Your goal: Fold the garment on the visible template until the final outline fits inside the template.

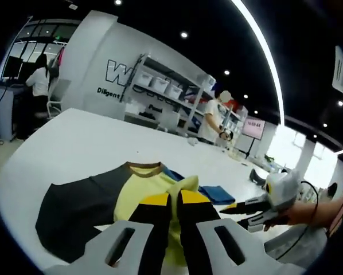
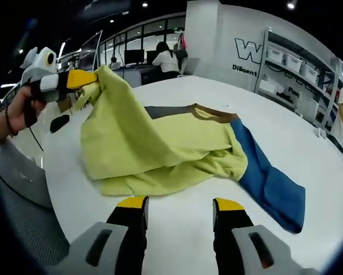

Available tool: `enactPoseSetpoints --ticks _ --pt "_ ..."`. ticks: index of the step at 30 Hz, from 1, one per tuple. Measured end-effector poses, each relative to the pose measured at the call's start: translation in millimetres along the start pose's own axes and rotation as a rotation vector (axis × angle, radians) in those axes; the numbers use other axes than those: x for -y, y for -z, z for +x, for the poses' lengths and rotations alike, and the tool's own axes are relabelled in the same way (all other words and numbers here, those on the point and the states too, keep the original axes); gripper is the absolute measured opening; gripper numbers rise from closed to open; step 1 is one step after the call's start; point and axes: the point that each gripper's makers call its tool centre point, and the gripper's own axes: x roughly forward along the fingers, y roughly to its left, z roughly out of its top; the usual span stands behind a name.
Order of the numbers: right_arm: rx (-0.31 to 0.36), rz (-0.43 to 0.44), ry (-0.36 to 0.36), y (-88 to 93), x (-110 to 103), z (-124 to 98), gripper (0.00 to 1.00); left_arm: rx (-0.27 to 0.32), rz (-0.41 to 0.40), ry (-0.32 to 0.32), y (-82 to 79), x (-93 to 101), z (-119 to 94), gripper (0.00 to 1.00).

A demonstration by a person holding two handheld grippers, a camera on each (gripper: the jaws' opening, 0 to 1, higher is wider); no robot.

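A garment (image 1: 143, 189) with a yellow body, brown collar (image 1: 144, 167), dark grey sleeve (image 1: 74, 209) and blue sleeve (image 1: 214, 193) lies on the white table (image 1: 74, 137). My left gripper (image 1: 174, 199) is shut on a fold of its yellow cloth. In the right gripper view the left gripper (image 2: 82, 78), held by a hand, lifts that yellow edge above the crumpled garment (image 2: 160, 143). The blue sleeve (image 2: 269, 183) stretches out to the right. My right gripper (image 2: 180, 203) stands open just short of the garment's near edge, and it comes in from the right (image 1: 234, 211) in the left gripper view.
Shelving with white bins (image 1: 160, 86) stands behind the table, with a person (image 1: 214, 117) beside it. Another person (image 1: 39, 80) sits at a desk at far left. The table's edge (image 2: 51, 172) curves close by on the left in the right gripper view.
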Motion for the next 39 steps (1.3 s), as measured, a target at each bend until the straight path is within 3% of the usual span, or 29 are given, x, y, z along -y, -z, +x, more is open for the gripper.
enactPoseSetpoints --ticks 8,13,15,18,28,39 --pt "0.056 -0.053 -0.083 -15.7 -29.0 6.4 0.40 0.017 0.022 -0.012 -3.4 -3.8 0.6 0.00" --pt "0.040 -0.068 -0.139 -16.2 -51.5 14.0 0.40 0.014 0.003 -0.019 -2.7 -7.0 0.3 0.00" --pt "0.025 -0.147 -0.179 -14.9 -62.8 20.2 0.42 0.015 0.003 -0.020 -2.8 -7.3 0.5 0.00" --pt "0.007 -0.159 -0.184 -12.8 -68.1 25.0 0.44 0.011 0.003 -0.017 -2.1 -7.6 1.0 0.00" --pt "-0.065 -0.184 -0.256 -2.3 -85.9 41.4 0.33 0.007 0.006 -0.025 -1.9 -10.5 1.1 0.00" --pt "-0.091 -0.194 -0.252 1.6 -84.8 45.1 0.29 -0.002 0.013 -0.029 -0.4 -12.0 1.7 0.00"
